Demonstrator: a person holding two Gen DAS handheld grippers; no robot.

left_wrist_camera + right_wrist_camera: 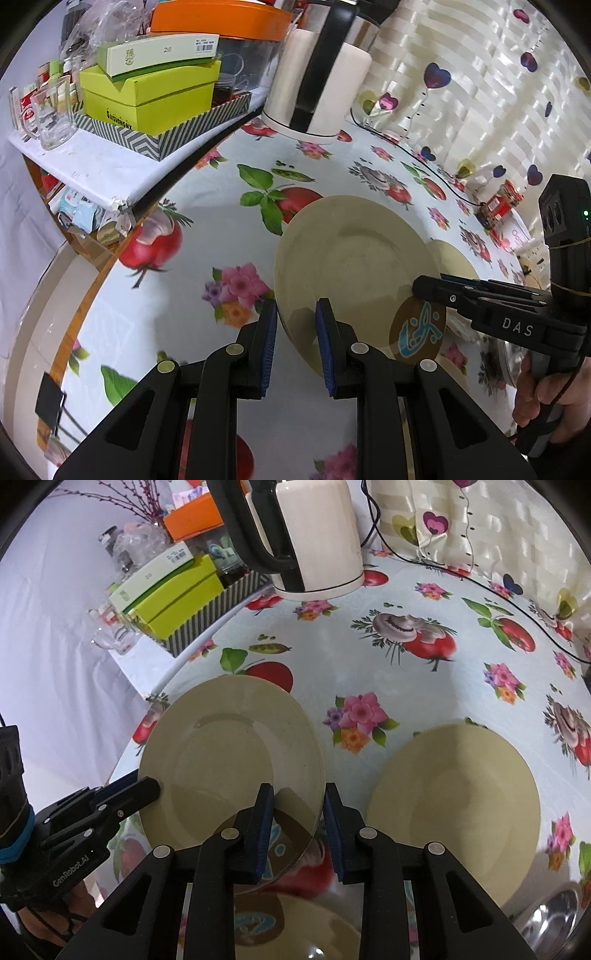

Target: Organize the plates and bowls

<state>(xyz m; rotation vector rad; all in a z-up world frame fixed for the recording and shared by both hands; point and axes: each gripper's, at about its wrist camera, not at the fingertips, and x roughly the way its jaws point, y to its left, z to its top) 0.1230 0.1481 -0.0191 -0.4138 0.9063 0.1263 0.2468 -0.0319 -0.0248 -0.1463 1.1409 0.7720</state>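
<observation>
currently both tongs meet at one cream plate [229, 753], raised and tilted over the floral table [207, 221]. right tongs [297, 830] stand apart, straddling its near rim; left tongs [295, 343] also apart at the opposite rim, not clamped. second cream plate [454, 797] lies flat just beside, a patterned dish [258, 919] below. judgement: close one pair firmly on the rim before moving, keep the plate level, lower it centred onto the second plate.

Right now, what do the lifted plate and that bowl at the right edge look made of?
Lifted plate: likely glazed ceramic or melamine; cream, faintly speckled, soft sheen, so I can't tell which. Bowl: metal, probably stainless steel, with a mirror-bright reflective inside.
</observation>
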